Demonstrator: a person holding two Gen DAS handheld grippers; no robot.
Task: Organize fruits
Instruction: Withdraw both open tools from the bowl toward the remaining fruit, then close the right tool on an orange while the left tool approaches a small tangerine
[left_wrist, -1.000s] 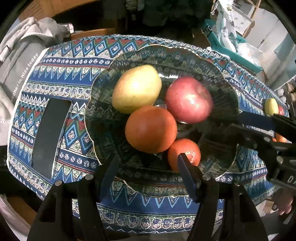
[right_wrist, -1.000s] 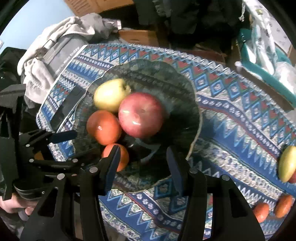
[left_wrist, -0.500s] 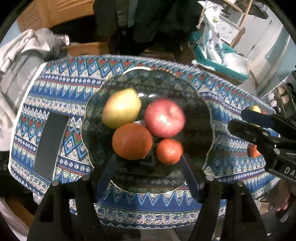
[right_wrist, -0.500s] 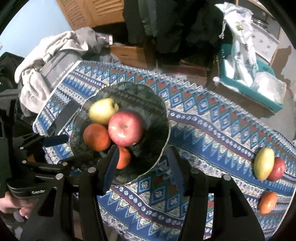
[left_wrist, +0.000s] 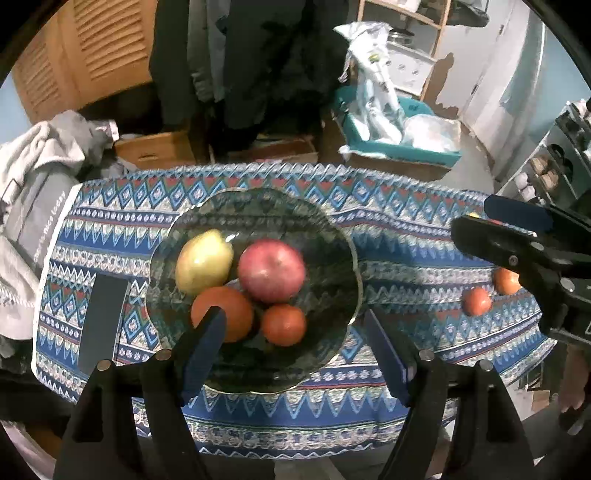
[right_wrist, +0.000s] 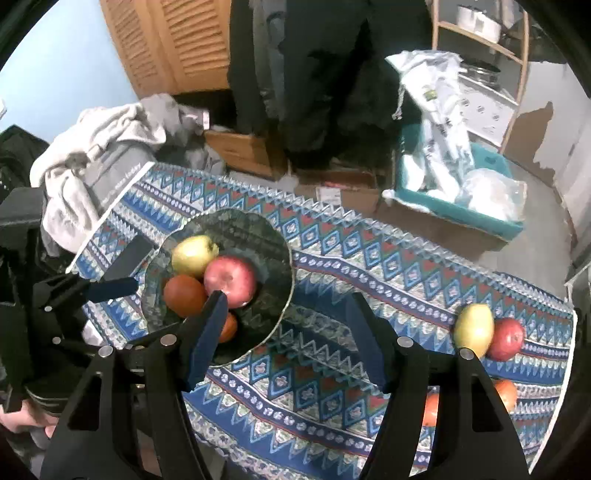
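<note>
Four loose fruits — a pear (right_wrist: 474, 329), an apple (right_wrist: 506, 339) and two oranges (right_wrist: 506, 394) — lie at the cloth's (right_wrist: 332, 369) right end, well apart from the bowl (right_wrist: 269, 236) already holding four. They sit down-right of the right gripper (right_wrist: 284, 332), which is nearer; the left gripper (left_wrist: 295, 350) hangs over the bowl. Both jaws are opening — nothing between them.
</note>
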